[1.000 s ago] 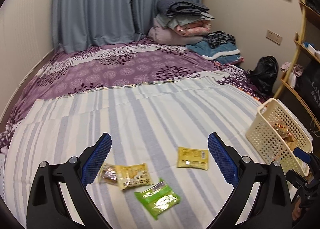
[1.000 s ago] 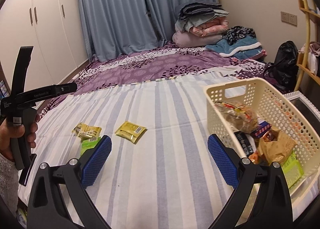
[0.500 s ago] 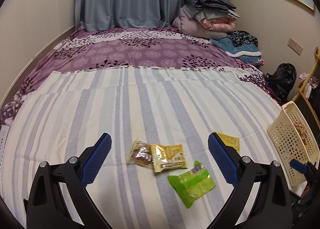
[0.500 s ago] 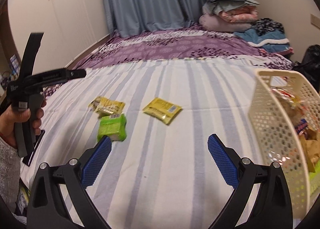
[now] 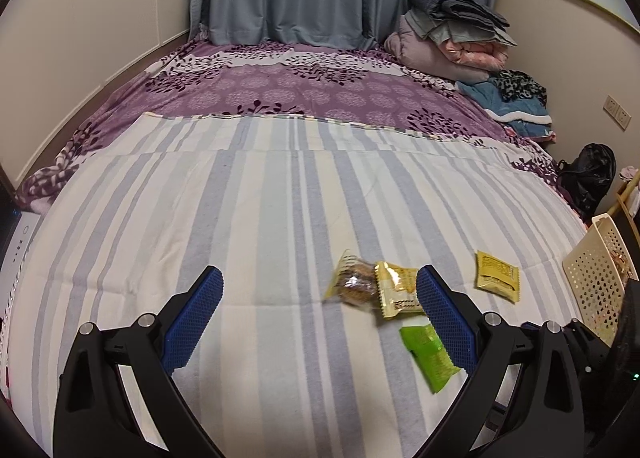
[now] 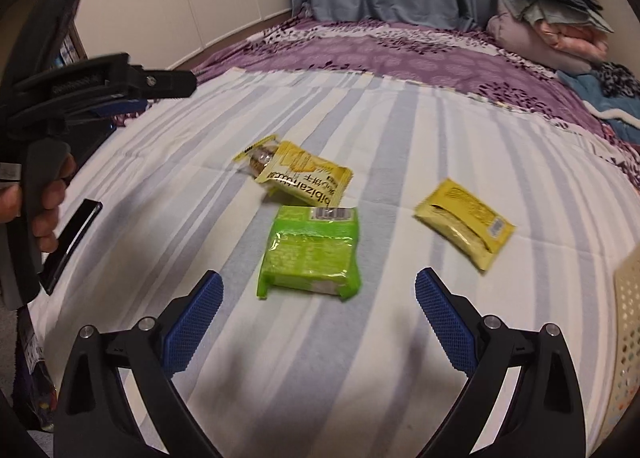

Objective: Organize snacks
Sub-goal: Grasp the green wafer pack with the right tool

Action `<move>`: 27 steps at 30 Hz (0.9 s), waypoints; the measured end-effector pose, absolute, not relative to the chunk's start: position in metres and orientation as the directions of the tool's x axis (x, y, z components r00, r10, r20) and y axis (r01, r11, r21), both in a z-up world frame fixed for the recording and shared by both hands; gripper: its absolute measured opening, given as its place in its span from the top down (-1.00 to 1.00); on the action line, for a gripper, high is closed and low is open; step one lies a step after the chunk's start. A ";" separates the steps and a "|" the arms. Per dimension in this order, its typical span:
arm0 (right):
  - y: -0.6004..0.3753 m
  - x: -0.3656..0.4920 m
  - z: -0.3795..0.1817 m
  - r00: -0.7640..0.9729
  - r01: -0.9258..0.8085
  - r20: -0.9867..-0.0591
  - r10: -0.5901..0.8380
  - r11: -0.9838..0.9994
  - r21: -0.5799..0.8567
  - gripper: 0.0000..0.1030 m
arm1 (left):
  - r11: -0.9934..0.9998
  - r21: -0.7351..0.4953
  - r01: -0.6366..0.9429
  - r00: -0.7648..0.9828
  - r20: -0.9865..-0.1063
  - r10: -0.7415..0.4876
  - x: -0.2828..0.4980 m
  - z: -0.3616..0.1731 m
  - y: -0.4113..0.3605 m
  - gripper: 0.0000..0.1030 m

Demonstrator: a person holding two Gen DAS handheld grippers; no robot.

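Now the right gripper (image 6: 316, 316) hovers with its jaws spread wide and empty, just short of the green packet (image 6: 311, 252) lying flat on the striped sheet (image 6: 400, 130). Beyond it lie a yellow packet (image 6: 306, 180) overlapping a small clear-wrapped snack (image 6: 260, 156), and another yellow packet (image 6: 466, 224) to the right. The cream basket (image 5: 596, 278) sits far right. The left gripper (image 5: 320, 318) is likewise spread apart, holding nothing.

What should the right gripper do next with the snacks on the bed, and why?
Probably ease the right gripper forward and down around the green packet. Its jaws are open and empty, that packet lies nearest, centred between them, and the basket waits just to the right.
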State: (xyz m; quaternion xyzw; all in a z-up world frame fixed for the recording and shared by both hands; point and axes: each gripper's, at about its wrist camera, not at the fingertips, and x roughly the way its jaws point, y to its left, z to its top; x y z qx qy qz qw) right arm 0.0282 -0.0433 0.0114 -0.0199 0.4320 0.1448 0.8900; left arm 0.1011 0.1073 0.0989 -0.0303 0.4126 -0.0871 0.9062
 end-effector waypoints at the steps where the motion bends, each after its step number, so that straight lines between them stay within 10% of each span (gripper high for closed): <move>1: -0.040 0.032 0.009 0.581 -0.276 -0.779 0.236 0.958 0.084 -0.86 | 0.984 -0.127 0.125 0.643 -0.745 -0.178 0.101 0.098 0.111 -0.91; 11: -0.019 0.068 -0.013 0.554 -0.273 -0.813 0.179 0.962 0.025 -0.86 | 0.987 -0.122 0.102 0.633 -0.758 -0.159 0.097 0.090 0.122 -0.91; 17: -0.021 0.071 -0.018 0.534 -0.275 -0.829 0.166 0.961 0.016 -0.31 | 0.987 -0.114 0.113 0.619 -0.769 -0.160 0.100 0.085 0.116 -0.91; 27: -0.057 0.047 -0.012 0.545 -0.226 -0.823 0.162 0.973 0.042 -0.25 | 0.981 -0.101 0.165 0.564 -0.806 -0.178 0.111 0.059 0.084 -0.91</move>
